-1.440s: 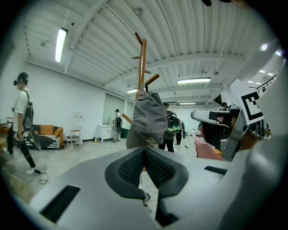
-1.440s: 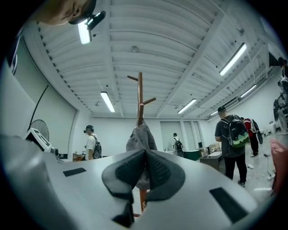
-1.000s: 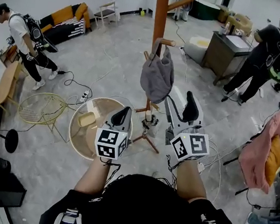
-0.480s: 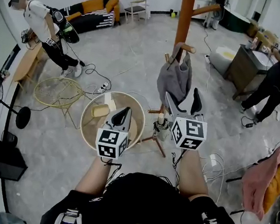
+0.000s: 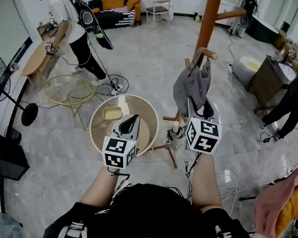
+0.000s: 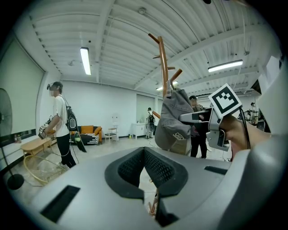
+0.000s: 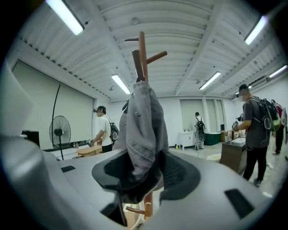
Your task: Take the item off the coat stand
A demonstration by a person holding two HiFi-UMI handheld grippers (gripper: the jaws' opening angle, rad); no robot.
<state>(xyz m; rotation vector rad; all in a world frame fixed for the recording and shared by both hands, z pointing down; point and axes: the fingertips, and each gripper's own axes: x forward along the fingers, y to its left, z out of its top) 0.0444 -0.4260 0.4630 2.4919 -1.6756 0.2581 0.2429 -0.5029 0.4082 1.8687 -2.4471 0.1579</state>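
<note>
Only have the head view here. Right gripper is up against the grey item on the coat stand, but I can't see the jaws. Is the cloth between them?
Observer: Yes. The right gripper view shows the grey item between the jaws of the right gripper. They are closing, and the cloth touches both pads.
Operator: Left gripper helping?
Observer: No. In its own view the left gripper has its jaws together with nothing between them.
Operator: Any marking to identify the item?
Observer: The left gripper view shows white print near its lower edge, too small to read.
</note>
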